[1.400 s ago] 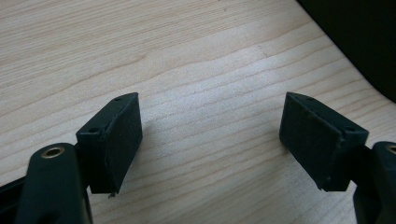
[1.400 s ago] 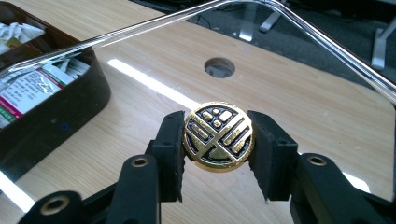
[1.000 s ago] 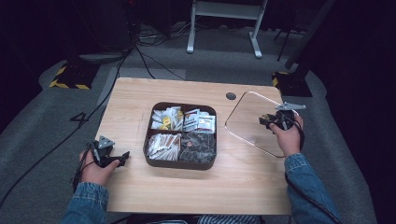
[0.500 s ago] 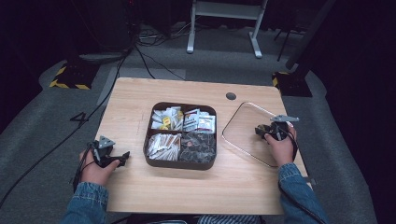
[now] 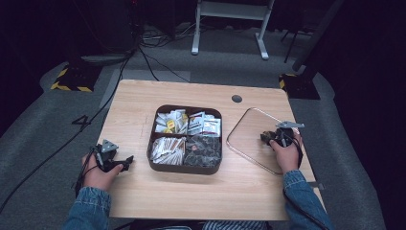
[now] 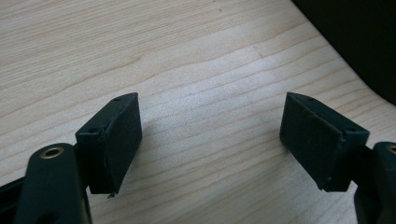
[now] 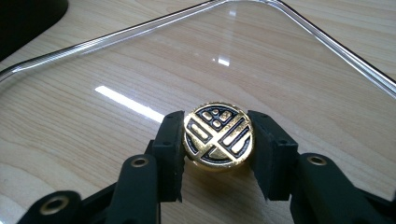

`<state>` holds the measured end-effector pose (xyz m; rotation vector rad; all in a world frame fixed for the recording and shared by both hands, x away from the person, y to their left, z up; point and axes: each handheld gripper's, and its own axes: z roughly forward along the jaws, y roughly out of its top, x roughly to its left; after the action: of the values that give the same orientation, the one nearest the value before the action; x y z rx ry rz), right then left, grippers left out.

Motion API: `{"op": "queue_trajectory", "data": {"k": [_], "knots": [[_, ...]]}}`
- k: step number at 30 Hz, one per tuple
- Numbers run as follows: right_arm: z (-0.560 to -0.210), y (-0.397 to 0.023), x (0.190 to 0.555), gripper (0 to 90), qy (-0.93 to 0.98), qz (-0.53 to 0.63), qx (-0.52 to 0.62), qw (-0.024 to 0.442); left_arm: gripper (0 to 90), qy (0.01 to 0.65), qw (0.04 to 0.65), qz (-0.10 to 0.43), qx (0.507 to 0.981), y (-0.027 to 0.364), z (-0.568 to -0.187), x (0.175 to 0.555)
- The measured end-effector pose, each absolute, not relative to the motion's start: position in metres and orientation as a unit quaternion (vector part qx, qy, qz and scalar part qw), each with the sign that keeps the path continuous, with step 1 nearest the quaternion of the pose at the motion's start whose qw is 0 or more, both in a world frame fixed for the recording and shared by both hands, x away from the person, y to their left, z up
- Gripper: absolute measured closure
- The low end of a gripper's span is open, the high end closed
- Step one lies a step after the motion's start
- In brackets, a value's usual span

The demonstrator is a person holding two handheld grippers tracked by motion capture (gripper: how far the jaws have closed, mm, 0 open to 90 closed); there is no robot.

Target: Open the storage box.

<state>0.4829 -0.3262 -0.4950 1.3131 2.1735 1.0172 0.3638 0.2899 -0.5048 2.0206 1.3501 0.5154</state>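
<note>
Four-compartment tray (image 5: 154,143), mid-table: sachets in three compartments, dark packets in the fourth. To its right, the glass lid (image 5: 246,139) lies flat near the table edge (gold knob (image 7: 218,135) pinched by right gripper (image 7: 218,140)). Left gripper (image 6: 210,140) spread over bare wood to its left.

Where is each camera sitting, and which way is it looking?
High view: above the person's side, looking forward and down on the table, the compartment box and the clear lid; both forearms and hands show.
Left gripper view: on the left gripper, facing bare wood between its open jaws.
Right gripper view: on the right gripper, facing the lid, its jaws clamped on the gold knob.
Shared: high and right gripper views both show the lid.
</note>
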Motion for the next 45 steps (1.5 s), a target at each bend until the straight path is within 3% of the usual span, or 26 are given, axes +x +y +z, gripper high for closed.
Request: {"op": "queue_trajectory", "data": {"k": [2, 4, 7, 12, 30, 45], "knots": [[-0.495, -0.326, 0.483, 57.4, 0.778, 0.363, 0.471, 0.2, 21.4, 0.514, 0.322, 0.195, 0.771, 0.29, -0.505, 0.364], [-0.496, -0.326, 0.484, 44.7, 0.775, 0.368, 0.476, 0.194, 21.4, 0.514, 0.322, 0.195, 0.771, 0.29, -0.505, 0.364], [-0.496, -0.324, 0.483, 34.8, 0.768, 0.369, 0.483, 0.203, 21.4, 0.514, 0.322, 0.195, 0.771, 0.29, -0.505, 0.364], [-0.494, -0.325, 0.481, 28.6, 0.756, 0.378, 0.492, 0.208, 21.2, 0.514, 0.322, 0.196, 0.771, 0.29, -0.505, 0.364], [-0.47, -0.331, 0.47, 30.2, 0.737, 0.411, 0.493, 0.21, 21.6, 0.513, 0.322, 0.195, 0.772, 0.287, -0.504, 0.363], [-0.449, -0.34, 0.456, 30.5, 0.728, 0.44, 0.48, 0.215, 28.0, 0.508, 0.347, 0.185, 0.766, 0.276, -0.484, 0.358]]}}
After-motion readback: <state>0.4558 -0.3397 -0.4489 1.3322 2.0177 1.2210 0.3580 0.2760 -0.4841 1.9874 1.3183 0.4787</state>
